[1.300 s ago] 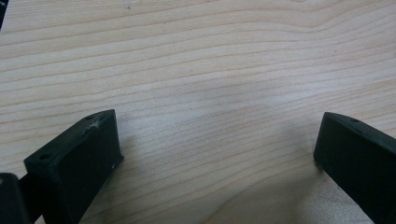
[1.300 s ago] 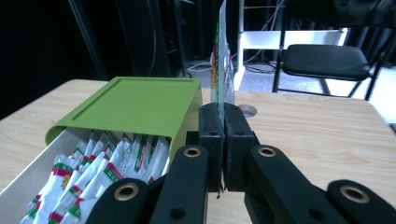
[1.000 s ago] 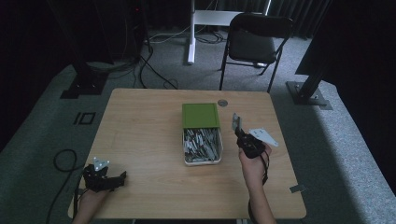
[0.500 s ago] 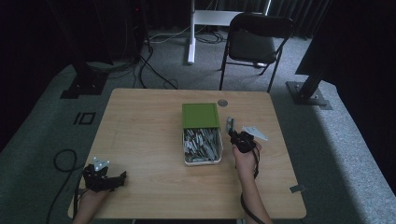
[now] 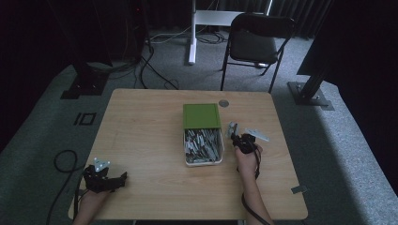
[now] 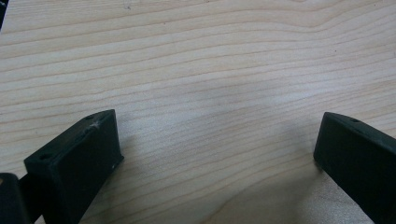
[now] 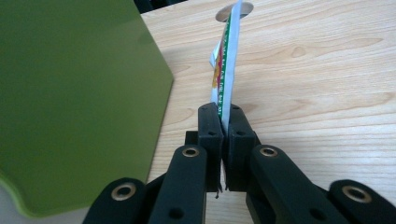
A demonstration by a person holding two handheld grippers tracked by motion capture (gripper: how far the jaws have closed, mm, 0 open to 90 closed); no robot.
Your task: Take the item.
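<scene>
Two tools, one box, one held packet. Right tool (image 5: 233, 132) sits just right of the box (image 5: 202, 145), jaws pinched tight on a thin flat sachet (image 7: 227, 70) that stands edge-on and upright between the pads in the right gripper view (image 7: 223, 135). In that view the sachet shows white with green and red print; text too small to read. Green lid (image 7: 70, 93) of the box is close on the left side of that view, near the sachet, not touching it as far as I can tell. Box body is full of many small silvery packets, uncountable. Lid (image 5: 201, 116) covers the far half.

Left tool (image 5: 121, 180) rests at the near left corner of the desk (image 5: 141, 131), near the front edge, jaws wide apart over bare wood (image 6: 210, 93), nothing between them.

One round metal disc (image 5: 224, 103) near the far edge. Wide open desk surface left of the box and between the two hands; a narrower strip right of the right tool.
</scene>
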